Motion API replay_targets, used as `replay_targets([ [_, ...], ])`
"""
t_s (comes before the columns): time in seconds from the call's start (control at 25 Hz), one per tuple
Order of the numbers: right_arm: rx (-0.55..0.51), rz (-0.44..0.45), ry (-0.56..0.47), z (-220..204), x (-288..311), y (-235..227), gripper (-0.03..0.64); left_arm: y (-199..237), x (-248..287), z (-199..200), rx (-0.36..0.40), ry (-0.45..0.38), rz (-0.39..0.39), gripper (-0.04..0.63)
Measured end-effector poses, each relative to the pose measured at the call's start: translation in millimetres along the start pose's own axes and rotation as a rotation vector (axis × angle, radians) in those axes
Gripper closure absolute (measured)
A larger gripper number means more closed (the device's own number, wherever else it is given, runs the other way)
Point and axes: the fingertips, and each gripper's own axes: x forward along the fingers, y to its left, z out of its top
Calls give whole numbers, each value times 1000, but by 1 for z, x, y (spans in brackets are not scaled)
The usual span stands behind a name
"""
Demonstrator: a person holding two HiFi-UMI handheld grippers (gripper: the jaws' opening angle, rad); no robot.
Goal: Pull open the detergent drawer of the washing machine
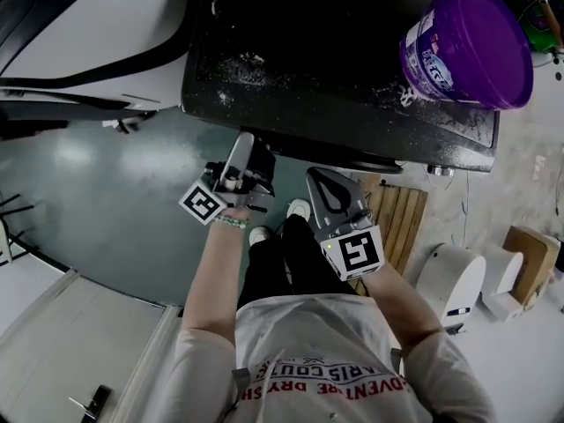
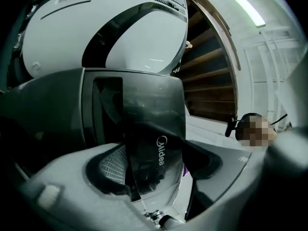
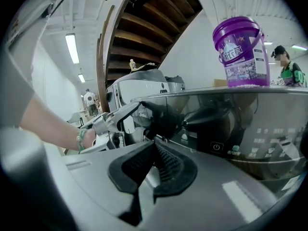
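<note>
Head view from above: a black washing machine fills the upper centre, with a purple tub on its upper right corner. The left hand-held gripper reaches the machine's front. Its jaws stand apart either side of the glossy dark detergent drawer, with a gap on one side. The right hand-held gripper hangs back, jaws together, empty. The drawer is probably stiff, light plastic with a slippery face. Clamp its front edge and pull straight out.
</note>
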Motion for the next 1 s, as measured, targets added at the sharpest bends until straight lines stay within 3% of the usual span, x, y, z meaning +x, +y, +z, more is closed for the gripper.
replay_targets([
  [0.2, -28, -36, -17, -5, 0, -1, 617, 2, -2, 2, -3, -12, 3, 261],
  [0.52, 29, -168, -69, 2, -13, -25, 617, 2, -3, 1, -36, -27, 16, 265],
  [1.0, -51, -203, -98, 2, -23, 0, 617, -18, -45, -10, -53, -16, -22, 291],
])
